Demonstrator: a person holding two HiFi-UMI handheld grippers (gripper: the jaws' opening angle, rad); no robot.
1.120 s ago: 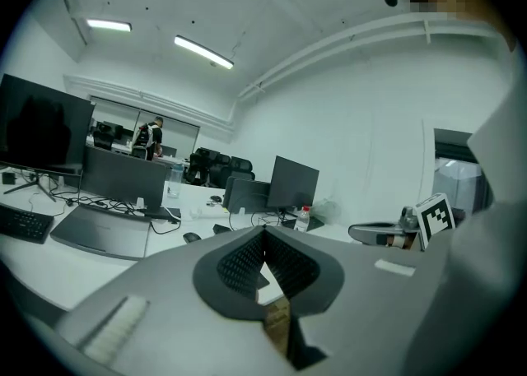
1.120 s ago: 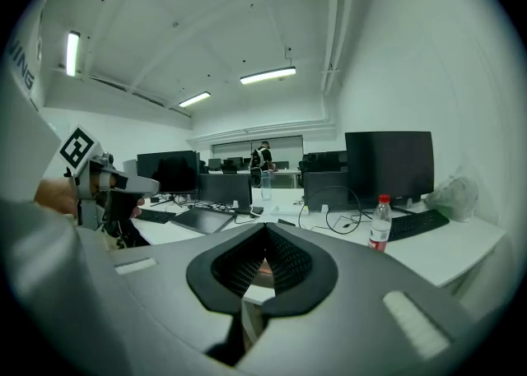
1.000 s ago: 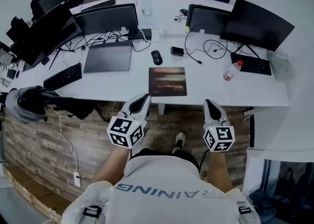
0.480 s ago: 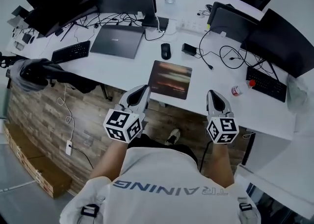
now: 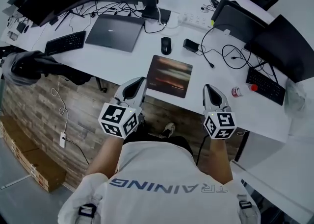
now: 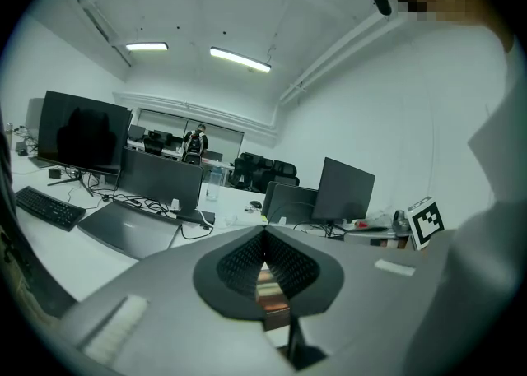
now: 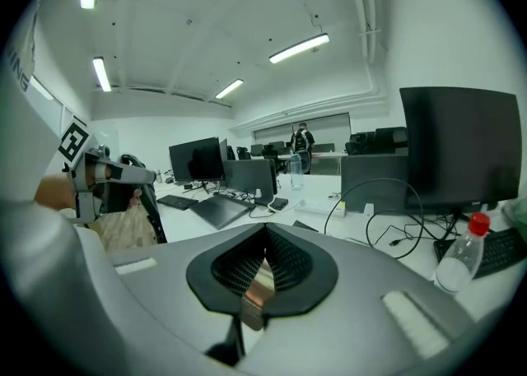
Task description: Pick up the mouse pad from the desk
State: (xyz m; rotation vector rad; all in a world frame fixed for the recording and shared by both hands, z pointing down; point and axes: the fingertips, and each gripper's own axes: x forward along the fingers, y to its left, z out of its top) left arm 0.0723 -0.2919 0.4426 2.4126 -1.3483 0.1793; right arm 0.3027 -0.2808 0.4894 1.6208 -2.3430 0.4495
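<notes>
The mouse pad (image 5: 169,76), a dark rectangle with a brown and orange print, lies flat near the front edge of the white desk (image 5: 122,68). My left gripper (image 5: 138,84) hovers at the desk edge just off the pad's near left corner, jaws shut and holding nothing. My right gripper (image 5: 208,89) is over the desk edge to the right of the pad, also shut and empty. In the left gripper view the left gripper (image 6: 265,234) has its pads together, and a brown strip shows below them. The right gripper (image 7: 265,230) looks the same in the right gripper view.
Behind the pad are a black mouse (image 5: 167,45), a small black device (image 5: 191,46) and a closed grey laptop (image 5: 117,32). A red-capped bottle (image 5: 241,89) and a keyboard (image 5: 266,85) lie to the right. Monitors and cables line the back. A draped chair (image 5: 34,66) stands at left.
Both grippers have moved forward to the desk's front edge, nearer the mouse pad. The head view has swung, so the desk sits closer and tilted. Both jaws stay shut.
</notes>
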